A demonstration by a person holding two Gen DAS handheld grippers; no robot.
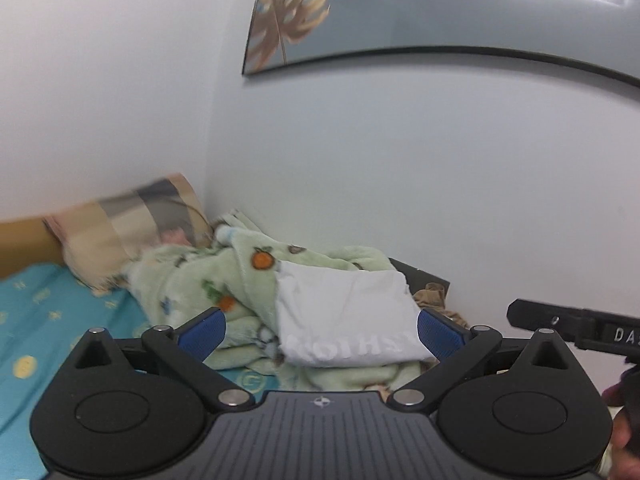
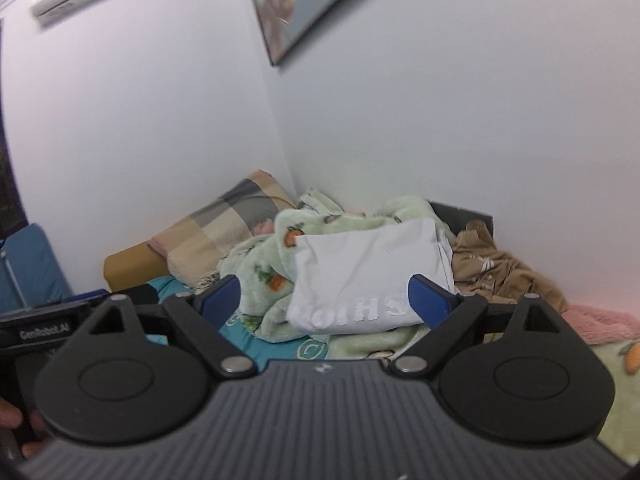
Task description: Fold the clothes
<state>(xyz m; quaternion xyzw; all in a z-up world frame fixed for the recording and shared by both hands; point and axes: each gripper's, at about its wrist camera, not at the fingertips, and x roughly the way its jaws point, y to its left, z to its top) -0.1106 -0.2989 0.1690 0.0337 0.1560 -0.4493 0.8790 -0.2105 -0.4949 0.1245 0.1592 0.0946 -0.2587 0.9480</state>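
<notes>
Both tools gape wide and hold nothing — the left tool point(image 1: 320, 330) and the right tool point(image 2: 324, 300) each frame the folded white shirt point(image 1: 344, 316) just ahead, apart from it. The shirt rests on a rumpled green blanket point(image 1: 200, 276) on the bed point(image 1: 36, 312). Right of it lies a brown garment point(image 2: 496, 272) — behind, a checked pillow point(image 2: 224, 220) leans at the wall corner.

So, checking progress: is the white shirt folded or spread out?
Folded: the white shirt lies as a compact rectangle atop the green blanket.
</notes>
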